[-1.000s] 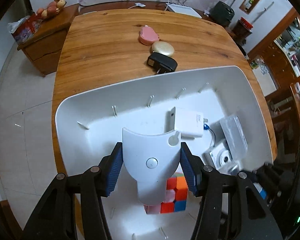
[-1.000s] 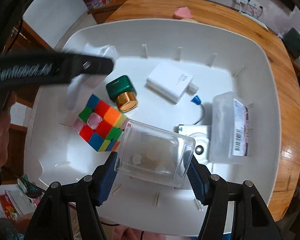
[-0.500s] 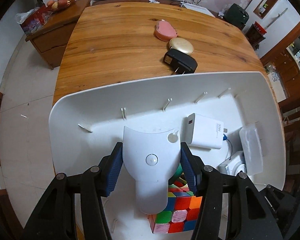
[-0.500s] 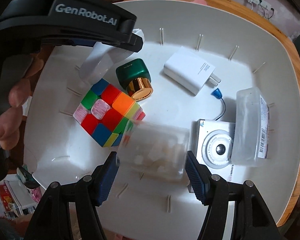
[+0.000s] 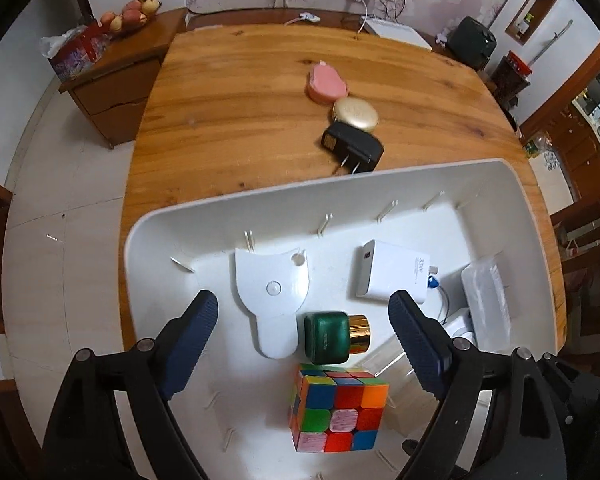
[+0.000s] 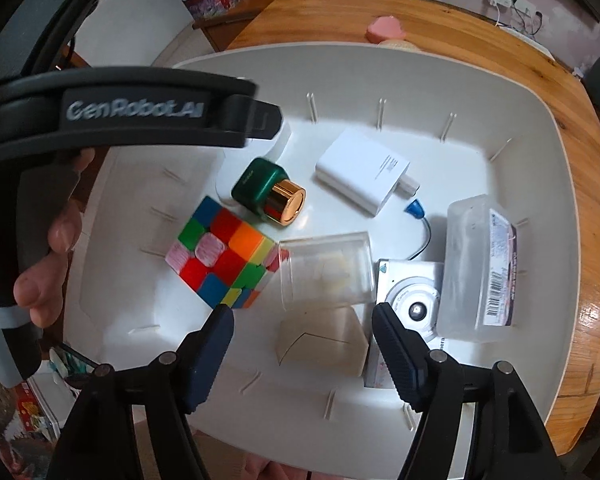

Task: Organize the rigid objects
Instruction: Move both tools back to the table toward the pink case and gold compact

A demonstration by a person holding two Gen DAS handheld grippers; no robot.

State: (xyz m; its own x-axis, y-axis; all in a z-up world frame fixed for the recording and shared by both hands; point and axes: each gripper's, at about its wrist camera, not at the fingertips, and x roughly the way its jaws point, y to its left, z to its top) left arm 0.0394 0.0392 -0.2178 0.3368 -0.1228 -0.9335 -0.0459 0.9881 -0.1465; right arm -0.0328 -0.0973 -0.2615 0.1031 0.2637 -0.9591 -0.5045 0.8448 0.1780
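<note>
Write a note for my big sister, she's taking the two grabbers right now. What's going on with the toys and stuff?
Left gripper: jaws opening, nothing gripped; the flat white plastic piece lies in the white bin.
Right gripper: jaws opening, pads off the clear plastic box, which rests in the bin.
Also in the bin: Rubik's cube, green bottle with gold cap, white charger, silver camera, frosted case.
Left on the wooden table: black plug adapter, gold compact, pink case.
</note>
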